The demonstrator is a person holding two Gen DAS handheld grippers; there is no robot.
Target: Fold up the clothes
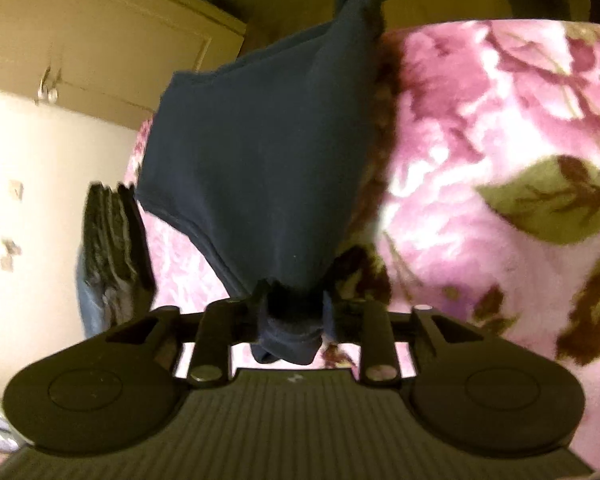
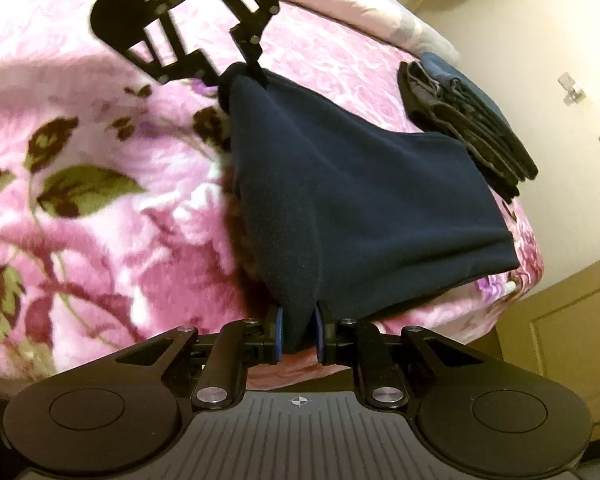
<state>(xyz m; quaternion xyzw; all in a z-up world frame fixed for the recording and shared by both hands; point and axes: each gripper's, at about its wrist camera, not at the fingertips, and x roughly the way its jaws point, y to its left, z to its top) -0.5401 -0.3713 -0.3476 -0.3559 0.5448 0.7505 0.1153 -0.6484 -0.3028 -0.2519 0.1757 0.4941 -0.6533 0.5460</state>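
Navy garment (image 2: 352, 200) is held stretched above the floral bed blanket (image 2: 80, 208), one corner bunched in the left gripper (image 1: 290, 312), the opposite corner clamped in the right gripper (image 2: 298, 334); both sets of fingers are clenched on cloth. For a clean fold, tension should be kept even, both corners kept level, and the hanging edge laid down flat first. Folded dark stack (image 2: 468, 120) sits at the far right bed edge. No brand, label or writing can be read.
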